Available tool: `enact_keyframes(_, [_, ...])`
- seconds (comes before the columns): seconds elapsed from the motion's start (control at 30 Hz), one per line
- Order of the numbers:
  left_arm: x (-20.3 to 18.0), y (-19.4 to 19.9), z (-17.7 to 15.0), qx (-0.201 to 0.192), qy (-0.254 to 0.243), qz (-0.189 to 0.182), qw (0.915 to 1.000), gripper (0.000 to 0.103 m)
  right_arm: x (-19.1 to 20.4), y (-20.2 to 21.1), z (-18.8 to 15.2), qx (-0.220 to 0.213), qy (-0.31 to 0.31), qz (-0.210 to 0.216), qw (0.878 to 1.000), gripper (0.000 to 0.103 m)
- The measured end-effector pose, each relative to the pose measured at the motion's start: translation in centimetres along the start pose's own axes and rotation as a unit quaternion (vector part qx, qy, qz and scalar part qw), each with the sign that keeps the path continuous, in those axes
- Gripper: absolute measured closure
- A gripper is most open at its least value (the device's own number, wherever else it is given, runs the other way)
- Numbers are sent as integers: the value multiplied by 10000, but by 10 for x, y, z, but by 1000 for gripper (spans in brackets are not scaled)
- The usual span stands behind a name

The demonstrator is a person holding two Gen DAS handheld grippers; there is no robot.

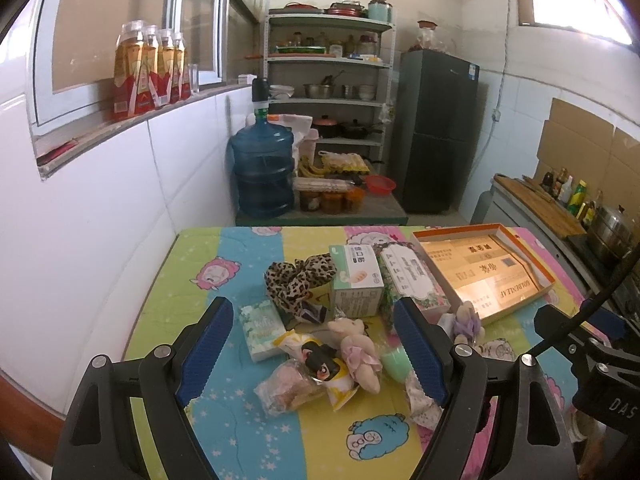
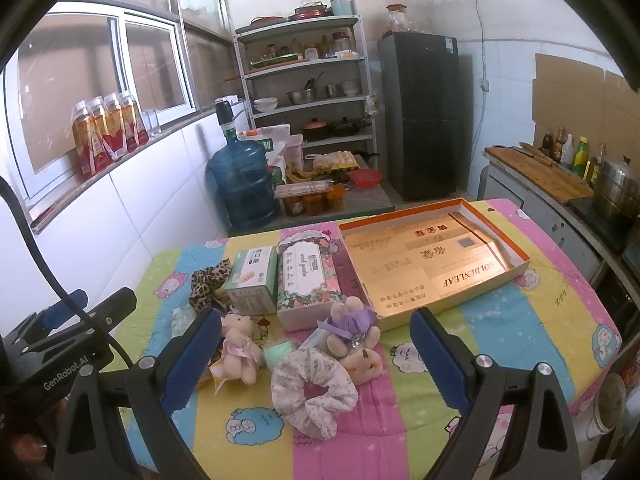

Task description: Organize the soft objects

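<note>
A heap of soft things lies on the cartoon-print cloth (image 1: 224,432). A leopard-print scrunchie (image 1: 298,280) sits at the back. A pink-dressed plush bear (image 1: 358,354) lies in the middle, a purple-dressed bear (image 2: 352,330) to its right, and a white floral scrunchie (image 2: 314,390) in front of that. My left gripper (image 1: 316,354) hangs open above the pink bear and snack packets (image 1: 290,392), holding nothing. My right gripper (image 2: 316,360) hangs open over the floral scrunchie and purple bear, also without anything in it. An open orange-rimmed gold box (image 2: 432,264) lies at the back right.
A green-white carton (image 1: 356,286), a floral tissue box (image 2: 308,284) and a small tissue pack (image 1: 262,330) stand among the soft things. A tiled wall runs along the left. A water jug (image 1: 262,170), shelves and a fridge (image 1: 436,128) stand beyond the table; a counter is at right.
</note>
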State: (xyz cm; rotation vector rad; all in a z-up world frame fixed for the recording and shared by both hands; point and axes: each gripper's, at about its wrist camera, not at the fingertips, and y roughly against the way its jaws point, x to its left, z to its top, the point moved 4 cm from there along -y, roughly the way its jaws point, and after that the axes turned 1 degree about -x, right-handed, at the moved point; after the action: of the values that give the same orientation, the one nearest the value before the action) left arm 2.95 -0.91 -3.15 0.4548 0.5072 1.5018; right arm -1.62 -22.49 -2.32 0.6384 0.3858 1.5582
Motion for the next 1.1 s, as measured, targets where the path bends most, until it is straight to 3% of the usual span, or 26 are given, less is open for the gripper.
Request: enact_keyframes(1.1, [-2,-1,-6,38,-13,-92,9999,20,3,0,-7,24,17,41,10000,7])
